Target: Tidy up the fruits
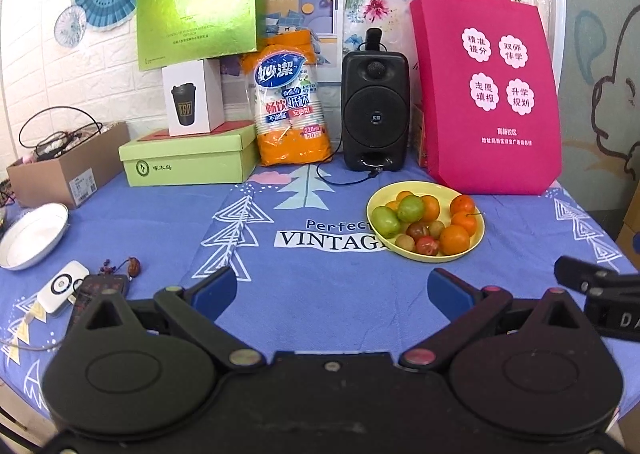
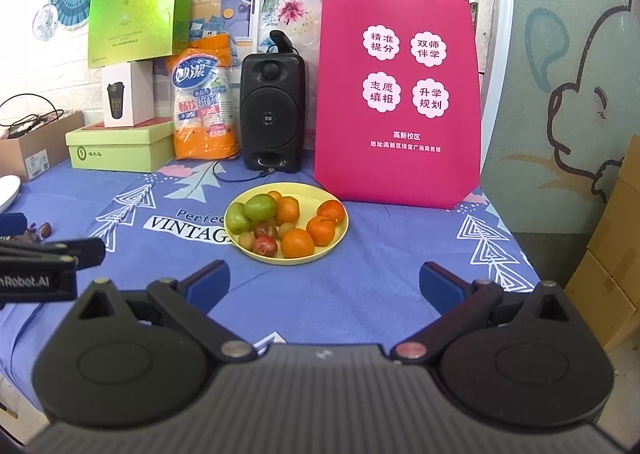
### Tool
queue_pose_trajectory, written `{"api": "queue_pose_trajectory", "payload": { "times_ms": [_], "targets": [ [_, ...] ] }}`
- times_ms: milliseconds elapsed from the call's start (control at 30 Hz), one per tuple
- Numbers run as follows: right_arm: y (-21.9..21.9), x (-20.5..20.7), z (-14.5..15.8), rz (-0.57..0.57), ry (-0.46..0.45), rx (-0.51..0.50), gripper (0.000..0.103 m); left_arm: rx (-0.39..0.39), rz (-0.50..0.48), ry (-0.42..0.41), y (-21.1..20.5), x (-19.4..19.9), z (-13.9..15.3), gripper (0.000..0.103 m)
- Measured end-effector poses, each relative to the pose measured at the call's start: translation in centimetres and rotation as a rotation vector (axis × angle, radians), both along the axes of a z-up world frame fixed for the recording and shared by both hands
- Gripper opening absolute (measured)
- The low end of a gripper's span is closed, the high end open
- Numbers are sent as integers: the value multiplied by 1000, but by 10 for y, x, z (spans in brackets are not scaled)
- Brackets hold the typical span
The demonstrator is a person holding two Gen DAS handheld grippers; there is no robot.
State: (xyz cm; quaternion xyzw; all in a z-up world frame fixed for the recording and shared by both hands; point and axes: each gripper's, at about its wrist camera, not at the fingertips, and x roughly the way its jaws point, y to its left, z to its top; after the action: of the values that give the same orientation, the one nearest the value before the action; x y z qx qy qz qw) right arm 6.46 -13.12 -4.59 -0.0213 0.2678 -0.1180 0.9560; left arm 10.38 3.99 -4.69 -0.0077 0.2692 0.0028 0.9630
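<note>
Yellow plate (image 2: 340, 232) holds oranges, green and red fruits; white dish (image 1: 32, 234) left of it empty, clearest from the left wrist. Both hand-held grippers (image 1: 332, 290) (image 2: 324, 284) wide, holding nothing.

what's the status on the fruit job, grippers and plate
Left gripper open, empty. Right gripper open, empty. Fruits untouched on yellow plate, ahead of both. Path to plate clear.
</note>
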Motion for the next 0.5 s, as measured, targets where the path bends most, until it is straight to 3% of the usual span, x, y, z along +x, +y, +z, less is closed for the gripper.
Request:
{"api": "queue_pose_trajectory", "payload": {
  "times_ms": [333,500],
  "targets": [
    [2,0,-1,1,0,-1,103,-25,26,1,6,1,1,103],
    [4,1,-2,9,11,-7,103,18,32,0,0,1,0,103]
  ]
}}
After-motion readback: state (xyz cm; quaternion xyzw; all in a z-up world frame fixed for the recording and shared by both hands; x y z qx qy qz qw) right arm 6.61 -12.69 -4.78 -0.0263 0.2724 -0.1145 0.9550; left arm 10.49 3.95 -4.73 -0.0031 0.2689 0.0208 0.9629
